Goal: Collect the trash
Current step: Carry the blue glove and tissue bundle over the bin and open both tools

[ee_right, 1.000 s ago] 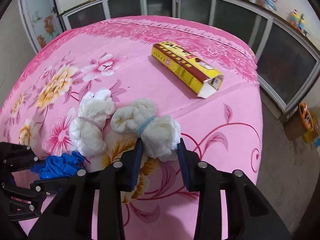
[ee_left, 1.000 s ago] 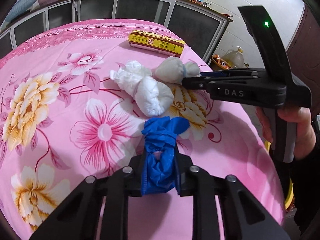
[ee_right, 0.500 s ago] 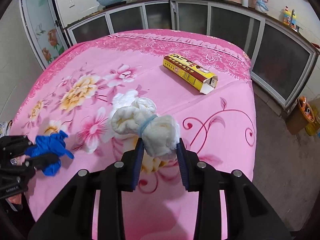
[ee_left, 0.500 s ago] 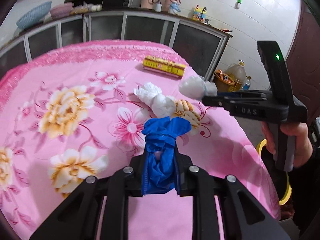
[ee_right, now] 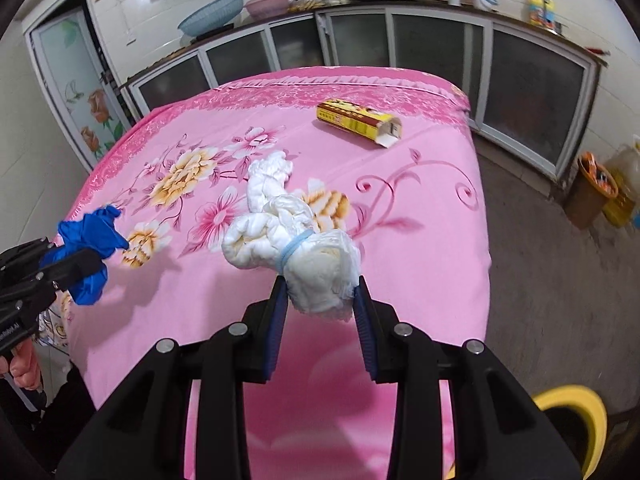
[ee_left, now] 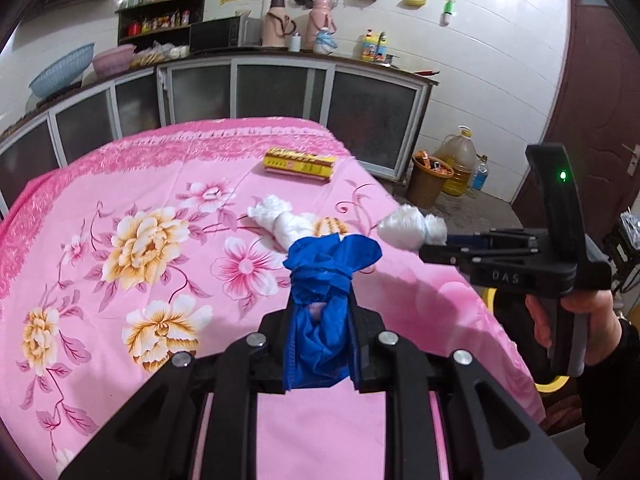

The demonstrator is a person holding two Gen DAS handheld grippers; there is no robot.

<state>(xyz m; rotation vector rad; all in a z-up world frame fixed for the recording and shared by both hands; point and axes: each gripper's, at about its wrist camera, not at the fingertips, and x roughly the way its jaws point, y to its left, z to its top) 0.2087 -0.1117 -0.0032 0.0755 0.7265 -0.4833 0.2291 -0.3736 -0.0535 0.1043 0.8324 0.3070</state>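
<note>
Above the pink table, right fingers squeeze a white bundle; left fingers squeeze a blue bag. Yellow bin sits nearer the right hand.

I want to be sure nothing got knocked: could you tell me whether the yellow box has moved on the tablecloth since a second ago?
No. The yellow box lies in the same spot by the tablecloth border.
</note>
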